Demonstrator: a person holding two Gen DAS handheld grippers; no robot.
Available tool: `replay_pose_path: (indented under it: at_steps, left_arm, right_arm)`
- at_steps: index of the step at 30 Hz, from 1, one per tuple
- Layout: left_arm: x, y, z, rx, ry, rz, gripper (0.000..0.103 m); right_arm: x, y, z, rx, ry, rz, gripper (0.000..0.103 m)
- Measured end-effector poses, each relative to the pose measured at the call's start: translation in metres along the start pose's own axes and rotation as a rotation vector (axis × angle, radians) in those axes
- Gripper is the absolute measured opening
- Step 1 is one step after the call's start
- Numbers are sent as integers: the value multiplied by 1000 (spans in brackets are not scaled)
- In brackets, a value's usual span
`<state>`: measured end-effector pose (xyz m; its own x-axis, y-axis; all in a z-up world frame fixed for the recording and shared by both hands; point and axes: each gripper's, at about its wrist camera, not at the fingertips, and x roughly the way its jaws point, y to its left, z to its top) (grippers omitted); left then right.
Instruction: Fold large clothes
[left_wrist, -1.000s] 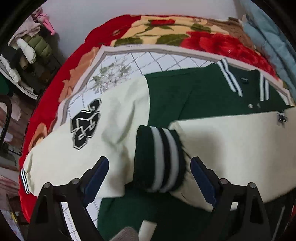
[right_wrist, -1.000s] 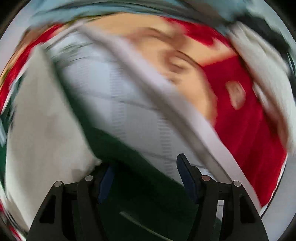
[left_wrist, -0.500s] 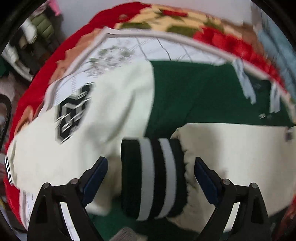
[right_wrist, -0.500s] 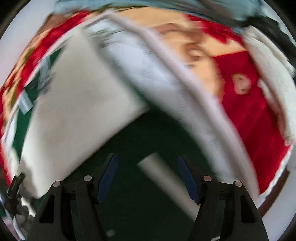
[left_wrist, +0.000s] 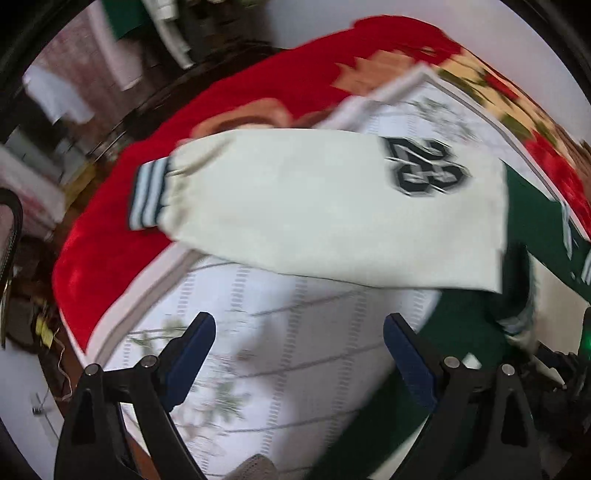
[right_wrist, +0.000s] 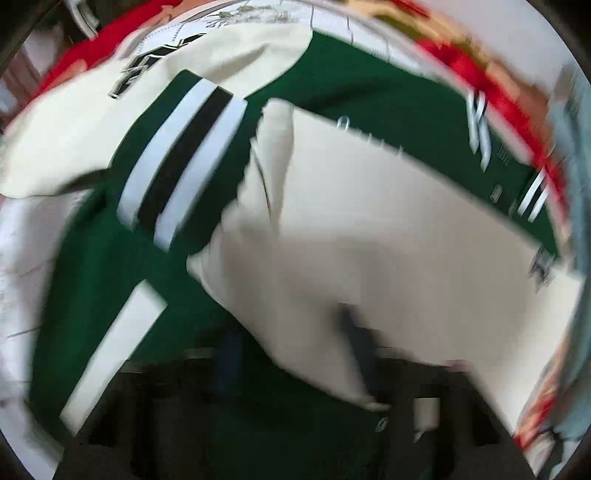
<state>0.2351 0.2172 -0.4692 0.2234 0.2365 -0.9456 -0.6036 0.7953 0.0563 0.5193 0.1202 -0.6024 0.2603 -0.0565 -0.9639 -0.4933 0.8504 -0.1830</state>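
A green varsity jacket (right_wrist: 369, 96) with cream sleeves lies on a white patterned sheet (left_wrist: 258, 332). In the left wrist view one cream sleeve (left_wrist: 314, 214) with a number patch (left_wrist: 424, 170) stretches left, its striped cuff (left_wrist: 149, 195) over the red blanket. My left gripper (left_wrist: 299, 350) is open and empty above the sheet, below that sleeve. In the blurred right wrist view the other cream sleeve (right_wrist: 388, 240) lies folded across the green body, its striped cuff (right_wrist: 181, 158) at centre left. My right gripper (right_wrist: 295, 354) is low over the jacket's hem; its fingers are smeared and dark.
A red floral blanket (left_wrist: 221, 85) covers the bed under the sheet. Beyond the bed's left edge are floor clutter and furniture (left_wrist: 44, 147). A light blue garment (right_wrist: 572, 147) lies at the far right.
The left gripper has swung left, off the folded cuff, toward the outstretched sleeve. The right gripper has swung left too, from the sheet and blanket edge over the jacket.
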Motion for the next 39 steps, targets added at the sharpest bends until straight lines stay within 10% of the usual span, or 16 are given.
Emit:
replay_pose_path:
  at_steps: [7,11,15,21,30,33,35,39]
  left_arm:
    - [16,49,19,-125,7,-6,94]
    - [38,81,23,-300,77,-114,93]
    - [76,113,29,-522,109,-258,93]
    - [131,141,55,-720,103,-276,91]
    - [145,152,109,-701,-19,-176,90]
    - [131,146,113,-650,-77,-114,61]
    - [119,147,114,-620,-110,-86,22]
    - [75,143,136,-541,-226,-95,17]
  right_arm:
    - [-6,-40,49,277,-109,-137,8]
    - [18,-56,70,312,5,37,26]
    - [-8,-84,50,445,-52,292,67]
    - [-15,-124,0,637,-27,408,67]
    - [11,-112,-43,796,27,437,67]
    - [13,-105,-37,796,23,427,67]
    - [12,-103,-30,785,18,406,67]
    - [-2,-103,-16,766,-11,374,67]
